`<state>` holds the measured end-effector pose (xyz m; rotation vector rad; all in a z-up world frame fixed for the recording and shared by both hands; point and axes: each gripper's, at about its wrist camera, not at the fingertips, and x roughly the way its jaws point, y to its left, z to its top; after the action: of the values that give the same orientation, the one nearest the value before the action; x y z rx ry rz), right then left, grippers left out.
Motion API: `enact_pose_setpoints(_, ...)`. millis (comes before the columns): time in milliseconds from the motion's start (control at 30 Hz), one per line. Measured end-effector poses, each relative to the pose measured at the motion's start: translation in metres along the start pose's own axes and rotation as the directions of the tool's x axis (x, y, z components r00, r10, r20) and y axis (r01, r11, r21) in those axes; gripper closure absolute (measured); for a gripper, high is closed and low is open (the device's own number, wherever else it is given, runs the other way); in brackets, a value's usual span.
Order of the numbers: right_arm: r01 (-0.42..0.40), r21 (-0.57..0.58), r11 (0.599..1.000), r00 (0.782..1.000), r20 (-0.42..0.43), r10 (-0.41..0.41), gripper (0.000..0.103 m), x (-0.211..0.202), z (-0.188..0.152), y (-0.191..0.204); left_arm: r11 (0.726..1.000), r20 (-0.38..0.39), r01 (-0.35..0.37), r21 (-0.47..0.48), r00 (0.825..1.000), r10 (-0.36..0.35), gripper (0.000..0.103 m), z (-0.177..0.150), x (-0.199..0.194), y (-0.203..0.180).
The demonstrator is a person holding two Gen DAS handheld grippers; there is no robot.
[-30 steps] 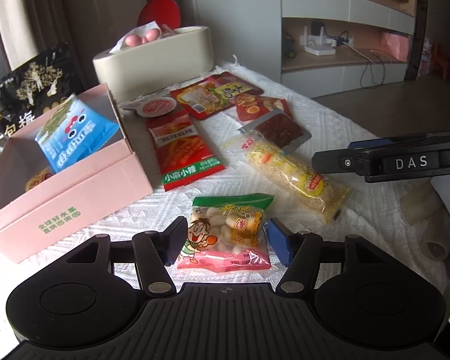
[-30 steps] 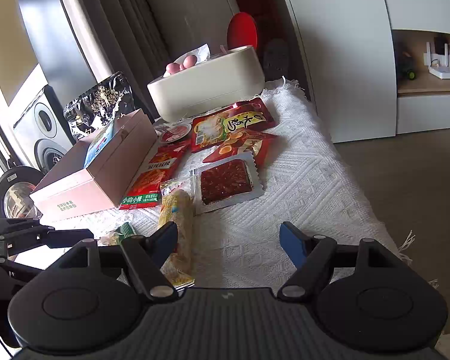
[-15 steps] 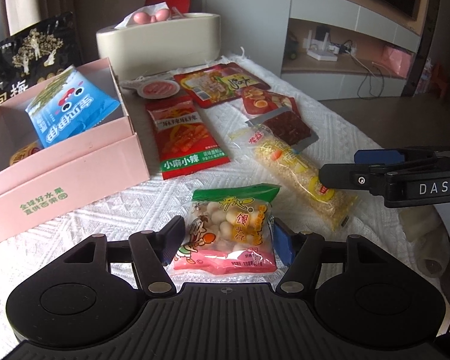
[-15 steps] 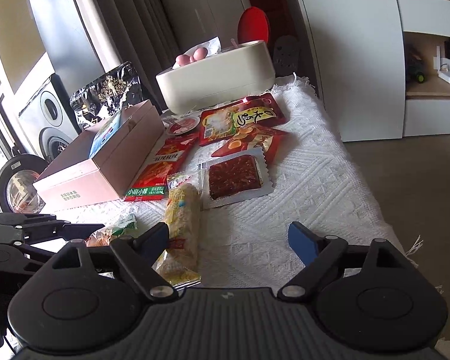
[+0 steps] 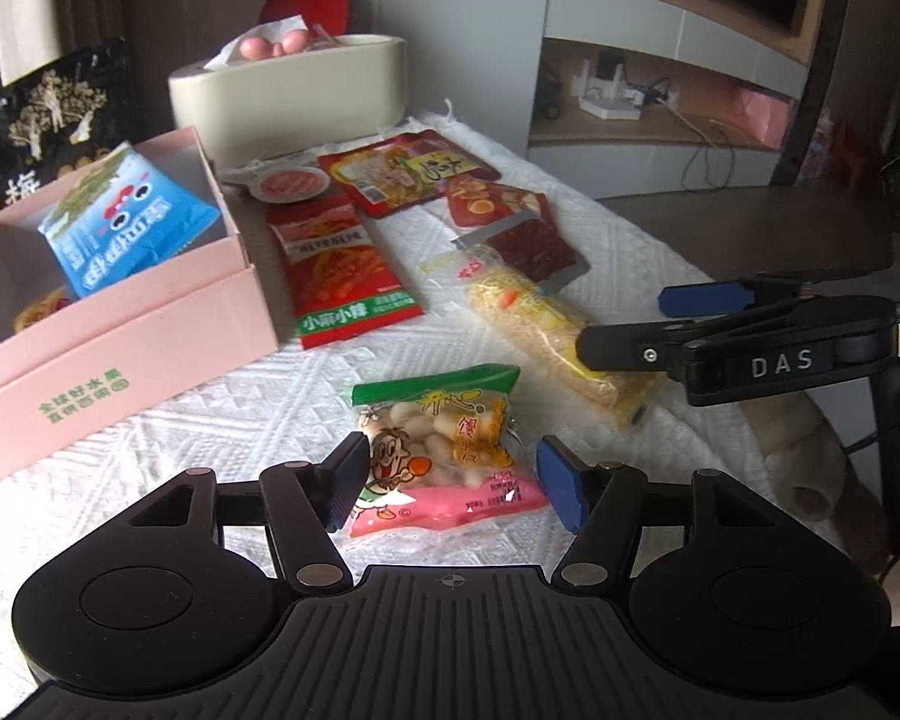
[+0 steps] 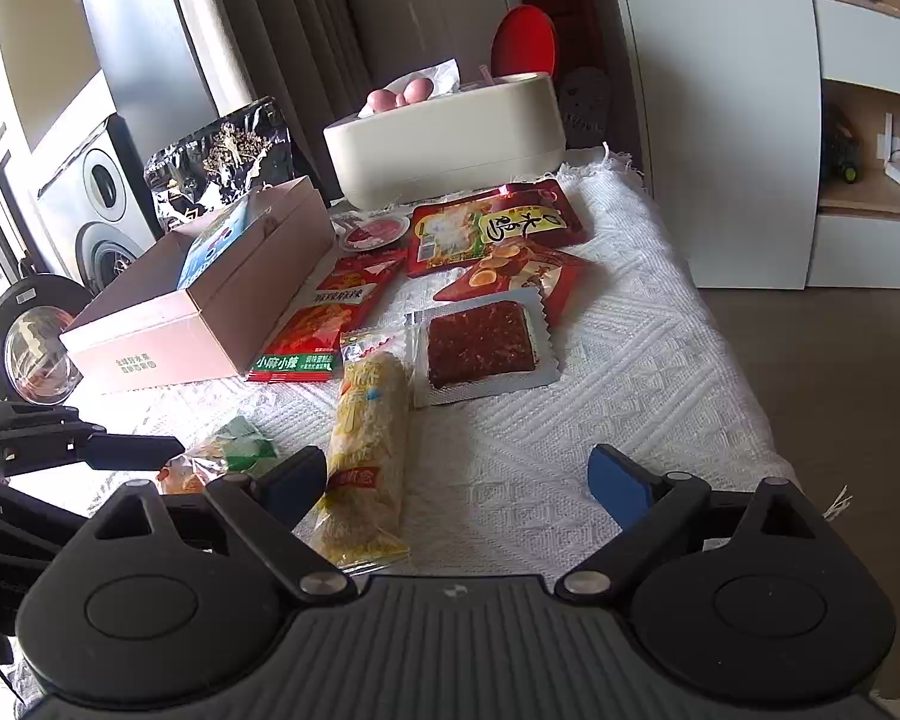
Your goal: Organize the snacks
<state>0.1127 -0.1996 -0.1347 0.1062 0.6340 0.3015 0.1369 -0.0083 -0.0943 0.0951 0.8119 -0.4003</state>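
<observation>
Straddling snack bag [image 5: 444,450] | left hand-held gripper [image 5: 453,480] | contact unclear

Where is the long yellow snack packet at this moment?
In the right wrist view, the long yellow snack packet lies on the white cloth, beside the right gripper's left finger, below the dark red meat packet.

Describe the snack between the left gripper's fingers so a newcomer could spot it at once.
Start at the pink box on the white cloth. Nearer the camera lies a small bag between the left gripper. Only it has a green top, a pink bottom and pale round balls.
</observation>
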Motion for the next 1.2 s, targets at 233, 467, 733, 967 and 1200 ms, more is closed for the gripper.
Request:
enact_pose_setpoints(233,-0.004,0.005,1.0,1.0,0.003,0.004,0.008,0.0,-0.001,0.0,0.999,0.051,-0.028,-0.018,0.998,0.029,0.036,0.003,-0.023,-0.002)
enact_pose_setpoints(467,-0.009,0.009,1.0,1.0,0.004,0.008,0.007,0.0,0.0,-0.002,0.998,0.04,-0.056,-0.023,0.998,0.056,0.036,0.004,-0.015,0.004)
enact_pose_setpoints(733,0.01,-0.026,1.0,1.0,-0.011,-0.011,0.005,0.002,0.0,0.005,0.999,0.003,-0.019,-0.027,1.0,0.019,0.036,-0.002,0.01,0.001)
enact_pose_setpoints(967,0.0,-0.049,0.999,1.0,-0.031,-0.002,0.0,0.005,0.001,0.007,0.998,0.023,-0.03,0.057,0.999,0.029,0.032,-0.009,0.013,-0.013)
enact_pose_setpoints(1200,-0.026,-0.016,1.0,0.999,-0.029,0.026,0.0,0.004,0.002,0.001,0.998,0.035,-0.029,0.053,0.999,0.027,0.032,-0.011,0.012,-0.012)
